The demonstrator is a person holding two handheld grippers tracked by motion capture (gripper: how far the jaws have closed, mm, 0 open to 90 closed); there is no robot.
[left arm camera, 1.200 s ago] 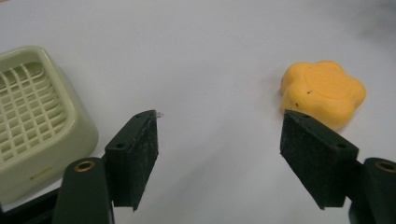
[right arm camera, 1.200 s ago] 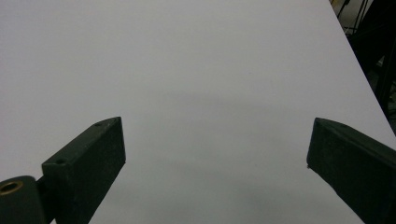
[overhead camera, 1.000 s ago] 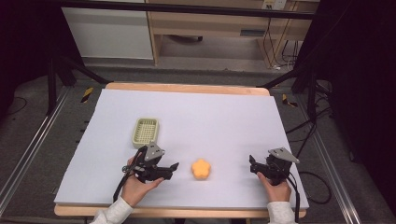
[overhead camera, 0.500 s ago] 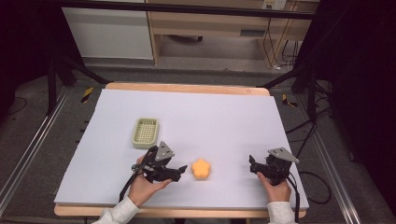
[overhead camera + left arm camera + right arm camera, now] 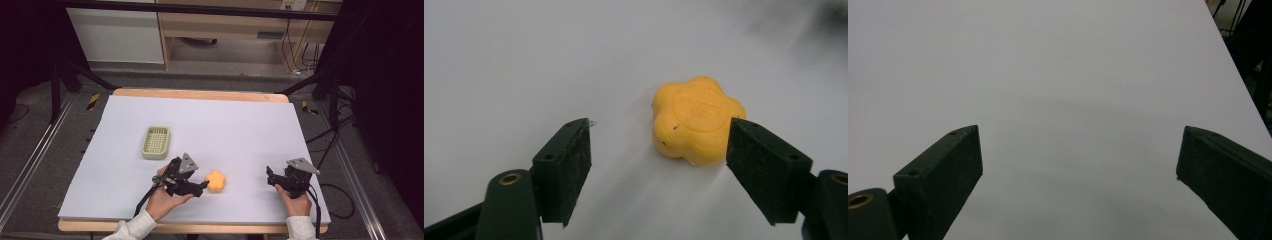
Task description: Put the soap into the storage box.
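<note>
An orange-yellow flower-shaped piece [image 5: 216,181] lies flat on the white sheet near the front. My left gripper [image 5: 201,186] points at it from the left, its tips just short of it. In the left gripper view the piece [image 5: 694,120] lies just ahead of the jaws, close to the right-hand pad [image 5: 764,170]. The pads do not press on it. My left gripper [image 5: 659,132] is open, and its jaws have just been opening wider. My right gripper [image 5: 270,178] rests at the front right. It stands open [image 5: 1078,137] over bare sheet, with nothing between its pads.
A small pale green basket [image 5: 155,142] stands behind and left of the left hand. The white sheet [image 5: 240,125] covers a wooden table whose front edge [image 5: 200,227] lies just under the forearms. Cables trail from both grippers toward the person.
The left hand has carried its gripper rightward until its tips are next to the orange piece. The right hand has stayed where it was.
</note>
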